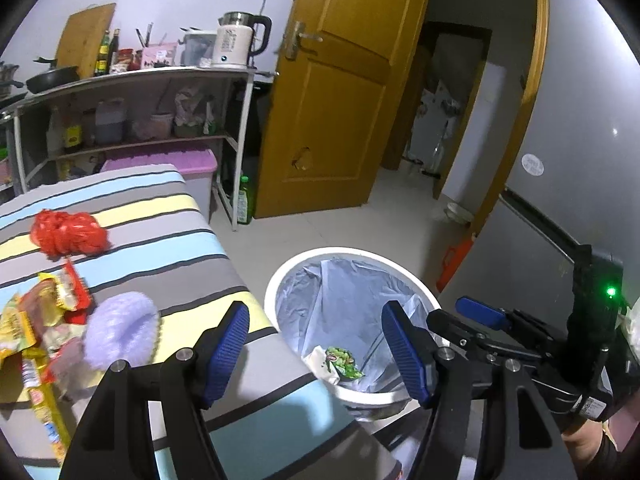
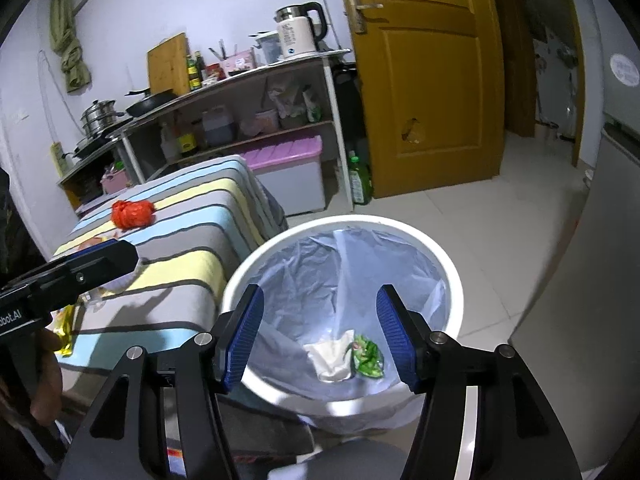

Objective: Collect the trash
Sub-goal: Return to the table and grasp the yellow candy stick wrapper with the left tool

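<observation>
White-rimmed bin (image 2: 448, 276), lined with a thin plastic bag, standing on the floor just beside the striped table (image 1: 192, 248). Already inside: a green wrapper (image 2: 368, 358) and a white crumpled tissue (image 2: 332, 356). Right gripper (image 2: 320, 332) hovering over the bin, fingers spread wide, nothing between them. Left gripper (image 1: 316, 352) likewise spread and empty, poised over the table's edge next to the bin. More trash waiting on the table: red crumpled plastic bag (image 1: 68, 234) further back, a heap of yellow and red snack wrappers (image 1: 40, 320) at the near left. Probably all light, soft, crinkly stuff, likely slippery on the foil; best pinched at a bunched fold rather than a flat face. Purple fluffy slipper (image 1: 120, 330) lying against the wrappers, easy to snag by mistake. Shelf (image 1: 132, 80) with kettle (image 1: 236, 42) and pans well behind, wooden door (image 1: 340, 92) ajar, neither in the way.
</observation>
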`<state>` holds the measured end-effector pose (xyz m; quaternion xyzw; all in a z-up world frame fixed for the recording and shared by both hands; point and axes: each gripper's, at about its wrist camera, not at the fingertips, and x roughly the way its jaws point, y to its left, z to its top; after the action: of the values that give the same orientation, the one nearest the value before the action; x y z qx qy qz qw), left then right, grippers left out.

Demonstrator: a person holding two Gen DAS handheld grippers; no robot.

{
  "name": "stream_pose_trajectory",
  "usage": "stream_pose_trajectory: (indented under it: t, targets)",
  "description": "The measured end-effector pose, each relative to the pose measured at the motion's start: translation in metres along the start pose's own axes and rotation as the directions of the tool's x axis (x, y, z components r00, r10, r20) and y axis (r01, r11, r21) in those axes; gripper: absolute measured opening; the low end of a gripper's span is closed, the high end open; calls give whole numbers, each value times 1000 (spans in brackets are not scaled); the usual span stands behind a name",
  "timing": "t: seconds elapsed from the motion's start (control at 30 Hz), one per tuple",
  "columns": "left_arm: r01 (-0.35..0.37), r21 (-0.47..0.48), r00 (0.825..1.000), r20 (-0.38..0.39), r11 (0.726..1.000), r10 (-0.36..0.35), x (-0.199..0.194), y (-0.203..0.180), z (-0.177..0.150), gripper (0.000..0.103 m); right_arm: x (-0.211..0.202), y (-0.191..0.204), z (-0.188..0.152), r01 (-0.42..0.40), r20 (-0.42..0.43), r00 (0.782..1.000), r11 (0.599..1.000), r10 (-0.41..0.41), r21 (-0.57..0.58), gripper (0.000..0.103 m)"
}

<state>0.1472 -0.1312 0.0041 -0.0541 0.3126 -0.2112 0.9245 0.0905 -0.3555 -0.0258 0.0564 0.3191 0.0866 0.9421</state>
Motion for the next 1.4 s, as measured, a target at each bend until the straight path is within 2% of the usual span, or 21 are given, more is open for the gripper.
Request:
stream_pose_trajectory:
  t: [0.27,0.5,0.67,0.8,1.0,1.27,1.4]
  targets:
    - [-77,-44,996,47,996,79,-47,25,-11,68,-19,41,3,-47,17,999,996,49,-80,60]
    - [-174,-95,980,81,980,182,-86,52,-25,68,-29,83,-2,-112,14,993,983,115,-145,60]
    - [-240,-124,963,98,963,253,-113,72,-39,68,-35,111,-8,-154,7,987,971,158,-182,60]
    - [-273,-144,953,98,951,288,-125,84,-49,68,-35,127,-10,-178,3,983,963,183,-204,60]
    - [-316,-164,942,68,935,330,-128,98,-58,61,-29,140,-8,-211,-14,977,954,213,-213,60]
    - [-320,-171,946,-11,932,323,-100,107,-67,54,-18,144,-8,-230,-41,973,950,227,-213,59]
    - [-329,-174,944,-50,928,326,-87,111,-71,41,-12,142,-8,-232,-51,973,951,226,-205,59]
